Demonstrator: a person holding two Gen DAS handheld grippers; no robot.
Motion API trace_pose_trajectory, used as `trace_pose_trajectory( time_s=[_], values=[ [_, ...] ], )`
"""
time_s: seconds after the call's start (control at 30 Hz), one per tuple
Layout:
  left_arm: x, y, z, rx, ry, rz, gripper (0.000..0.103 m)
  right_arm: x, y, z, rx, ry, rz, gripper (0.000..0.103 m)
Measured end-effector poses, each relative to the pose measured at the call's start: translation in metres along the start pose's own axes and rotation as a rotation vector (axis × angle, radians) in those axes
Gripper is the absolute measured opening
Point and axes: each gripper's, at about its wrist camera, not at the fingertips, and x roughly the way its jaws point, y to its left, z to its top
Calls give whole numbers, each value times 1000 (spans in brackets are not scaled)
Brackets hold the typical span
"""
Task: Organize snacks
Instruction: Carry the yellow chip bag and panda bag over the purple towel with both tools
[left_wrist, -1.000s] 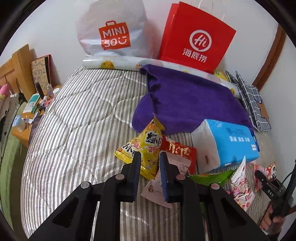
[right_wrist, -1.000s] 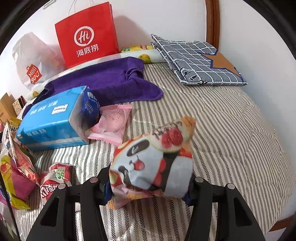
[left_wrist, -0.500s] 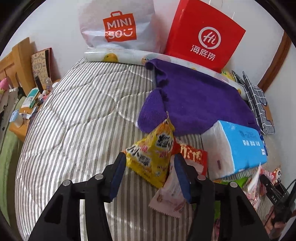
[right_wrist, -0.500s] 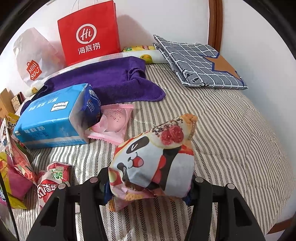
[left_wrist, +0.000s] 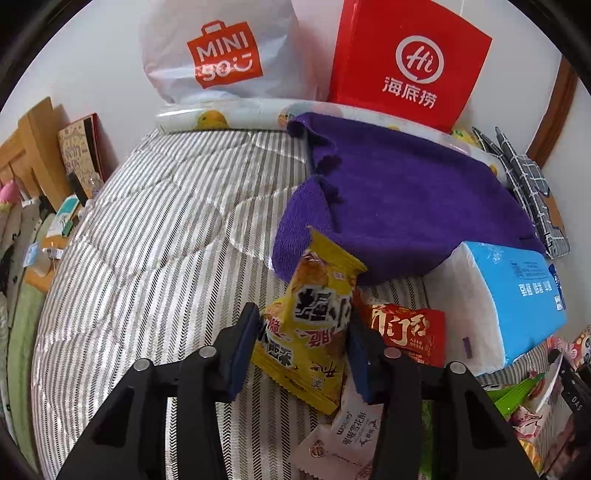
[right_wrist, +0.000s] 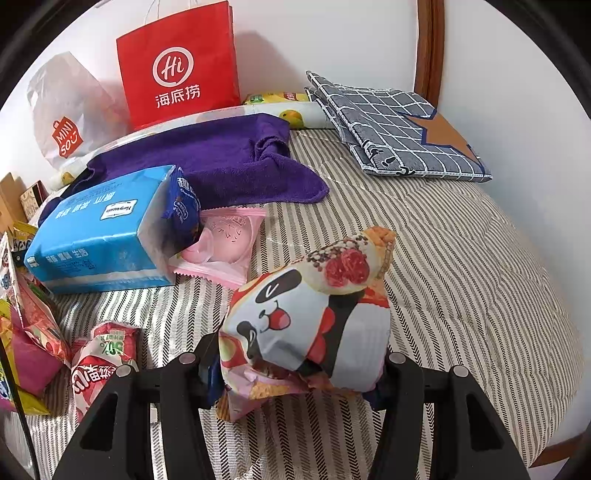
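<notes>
While the left tool (left_wrist: 301, 350) is closing, its blue-padded jaws stand on either side of a crinkled yellow foil snack packet with bold black lettering (left_wrist: 308, 328), low in the middle of the left wrist view; the pads look to be touching the packet's edges, though I cannot tell whether they press on it yet. That packet lies at the lower centre of the frame on the grey-and-white striped quilted bed (left_wrist: 155, 258), overlapping a flat red snack sachet (left_wrist: 406, 332) to its right and a pale pink wrapper (left_wrist: 343, 435) below it.

The right tool (right_wrist: 295, 369), at the bottom centre of its own view, is clamped on a puffy panda-printed snack bag (right_wrist: 306, 325), which stands above the stripes (a firm hold, by the dents in the bag).

My reading is that the step in hand is the pick-up of the yellow packet from the pile, with the panda bag waiting to be sorted. The next move calls for finishing the squeeze without catching the red sachet beside it, then lifting straight up.

Both tools point steeply down and forward at the bed. Beyond them lie a blue plastic-wrapped tissue pack (left_wrist: 517, 295), a purple towel (left_wrist: 406, 206) and, at the top of the frame, a red paper bag (left_wrist: 406, 66).
</notes>
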Motion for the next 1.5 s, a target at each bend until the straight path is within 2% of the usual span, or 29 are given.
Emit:
trace_pose_trajectory(
  time_s=[0.1, 0.3, 0.63, 0.8, 1.13, 1.5],
  values=[
    [-7, 3, 2, -10, -16, -1, 39, 0, -4, 0, 9, -2, 7, 53],
    [-27, 11, 5, -34, -52, -10, 39, -2, -3, -1, -1, -10, -6, 53],
    [-62, 6, -7, -33, -70, -78, 39, -6, -8, 0, 31, -26, -2, 53],
    [-75, -4, -14, -21, -67, -113, 39, -11, -8, 3, 43, -19, -2, 52],
    [-94, -34, -21, 38, -78, -147, 39, -51, 9, 15, -12, -110, 20, 52],
    [-105, -63, -18, 74, -84, -180, 39, -75, 24, 29, -45, -154, 54, 52]
  ],
)
